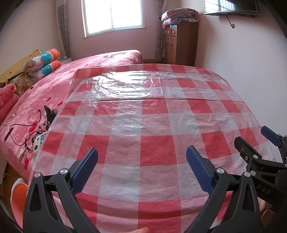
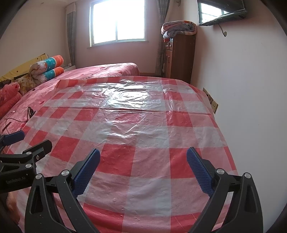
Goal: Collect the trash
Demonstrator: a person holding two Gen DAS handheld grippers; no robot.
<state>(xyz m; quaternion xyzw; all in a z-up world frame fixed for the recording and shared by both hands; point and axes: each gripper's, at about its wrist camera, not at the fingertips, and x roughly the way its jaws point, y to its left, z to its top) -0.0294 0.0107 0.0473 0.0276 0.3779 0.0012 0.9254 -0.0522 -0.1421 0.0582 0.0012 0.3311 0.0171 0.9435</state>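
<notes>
We find both the left tool and right tool with fingers apart and gripping nothing, side by side over the checked table, where no trash is visible, so neither hand is nearer.

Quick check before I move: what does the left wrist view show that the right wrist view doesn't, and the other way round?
Only the left wrist view: a white power strip on the bed by the table's left edge, and something orange low at the left.

Only the right wrist view: a wall socket plate beside the table's far right edge.

Both: the checkered tablecloth with no trash visible on it, the pink bed, the window, the wooden cabinet, and the left gripper and right gripper, both open and empty.
</notes>
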